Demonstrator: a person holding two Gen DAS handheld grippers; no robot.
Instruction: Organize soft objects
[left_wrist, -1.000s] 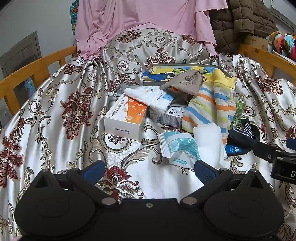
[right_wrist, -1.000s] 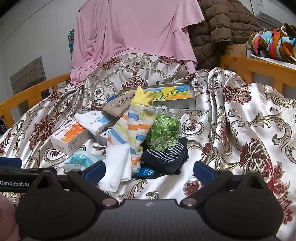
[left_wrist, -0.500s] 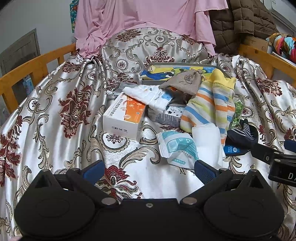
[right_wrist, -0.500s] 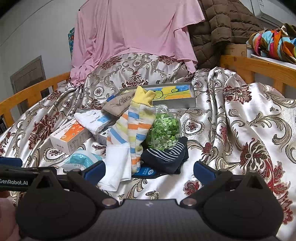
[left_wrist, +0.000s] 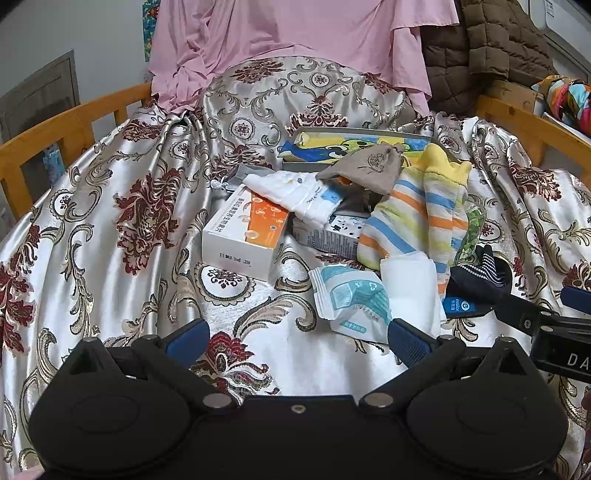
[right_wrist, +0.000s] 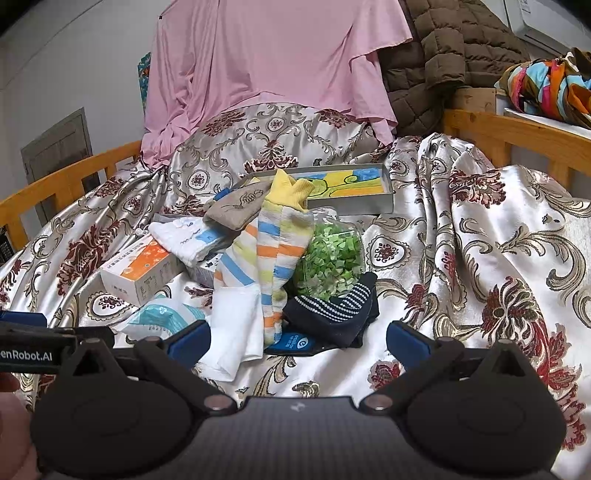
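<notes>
Left gripper: the left gripper hangs released, jaws spread wide and empty, low over the satin bedspread, just short of the pile.
Right gripper: the right gripper is likewise spread and holds nothing; the white cloth and navy sock lie just ahead, between its fingers.
Where the soft things lie: one heap mid-bed. The striped socks drape over the green-filled bag; the tan pouch and white printed cloth sit further back, resting on boxes.
Handling: probably all light and limp. Socks and cloths will likely sag and drag neighbours along, so a pinch at a bunched fold or cuff looks safer than at a flat edge. The satin looks slick; things may slide when nudged.
Stiff neighbours: the orange-and-white box and the flat picture tray appear rigid and are not for sorting as soft.
Wipes packet: the blue-and-white packet is crinkly film, squashy but slippery.
Hidden: the navy sock covers most of a blue label card; a second box under the white printed cloth is mostly covered. Whether the socks are pairs cannot be told.
</notes>
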